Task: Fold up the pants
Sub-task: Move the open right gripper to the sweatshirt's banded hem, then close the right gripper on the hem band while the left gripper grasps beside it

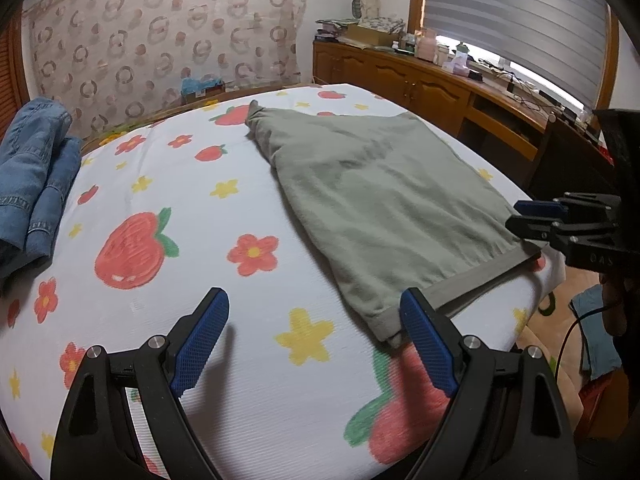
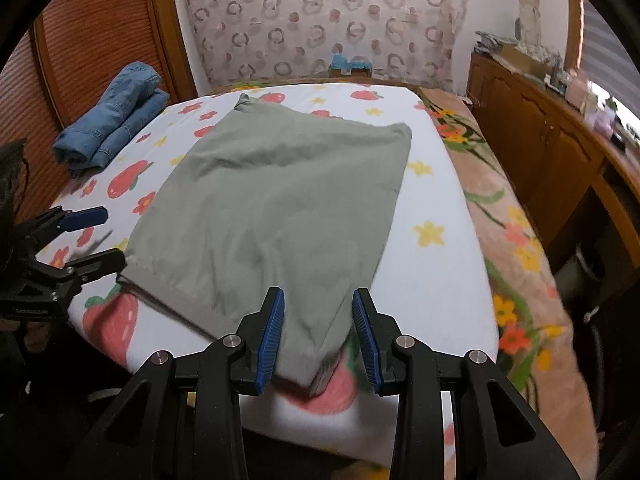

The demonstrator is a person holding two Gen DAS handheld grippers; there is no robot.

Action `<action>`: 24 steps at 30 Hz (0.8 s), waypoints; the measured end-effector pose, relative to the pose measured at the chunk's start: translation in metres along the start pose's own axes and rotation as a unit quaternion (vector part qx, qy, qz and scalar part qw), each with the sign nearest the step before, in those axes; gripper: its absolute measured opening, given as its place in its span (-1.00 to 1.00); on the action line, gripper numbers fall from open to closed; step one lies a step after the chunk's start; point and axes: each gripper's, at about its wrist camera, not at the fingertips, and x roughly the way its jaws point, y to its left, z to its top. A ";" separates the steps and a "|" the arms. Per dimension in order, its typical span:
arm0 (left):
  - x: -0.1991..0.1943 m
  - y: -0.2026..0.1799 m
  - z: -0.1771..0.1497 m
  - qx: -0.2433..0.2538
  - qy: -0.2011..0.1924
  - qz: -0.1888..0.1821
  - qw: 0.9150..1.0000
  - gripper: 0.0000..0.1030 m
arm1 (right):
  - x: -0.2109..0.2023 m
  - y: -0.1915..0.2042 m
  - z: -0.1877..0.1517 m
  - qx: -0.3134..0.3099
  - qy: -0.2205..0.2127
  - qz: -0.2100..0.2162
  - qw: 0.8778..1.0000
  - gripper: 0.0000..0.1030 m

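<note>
- Hovering at the bed's (image 1: 248, 360) near edge, the left gripper (image 1: 316, 344) is spread wide and empty, one pad just beside the near-left corner of the green pants (image 1: 372, 196).
- Straddling the pants' near-right corner, the right gripper (image 2: 318, 334) stands partly parted; its pads (image 2: 272, 328) do not seem to press the cloth.
- Taking both hem corners evenly, then carrying them toward the far edge, would likely keep the fold square.
- Half-folded, the pants lie flat across the bed's middle.
- Folded jeans (image 2: 116, 116) sit by the far left corner.
</note>
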 end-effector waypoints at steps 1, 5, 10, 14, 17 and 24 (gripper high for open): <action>0.001 -0.001 0.000 0.001 0.001 0.000 1.000 0.71 | -0.001 0.002 -0.003 0.000 -0.001 -0.003 1.000 -0.28; 0.003 -0.003 -0.002 0.003 0.006 0.000 1.000 0.71 | -0.006 0.006 -0.012 -0.002 0.001 -0.005 1.000 -0.28; 0.007 -0.002 -0.004 -0.002 0.011 -0.003 1.000 0.71 | -0.011 0.008 -0.019 0.009 0.005 0.011 1.000 -0.28; 0.007 -0.001 -0.005 -0.005 0.010 -0.008 1.000 0.71 | -0.010 0.004 -0.022 0.018 0.004 0.014 1.000 -0.28; 0.008 0.001 -0.006 -0.011 0.010 -0.012 1.000 0.71 | -0.010 0.007 -0.023 0.018 0.001 0.011 1.000 -0.28; 0.009 0.003 -0.007 -0.015 0.008 -0.017 1.000 0.71 | -0.005 0.014 -0.024 0.005 -0.003 0.005 1.000 -0.29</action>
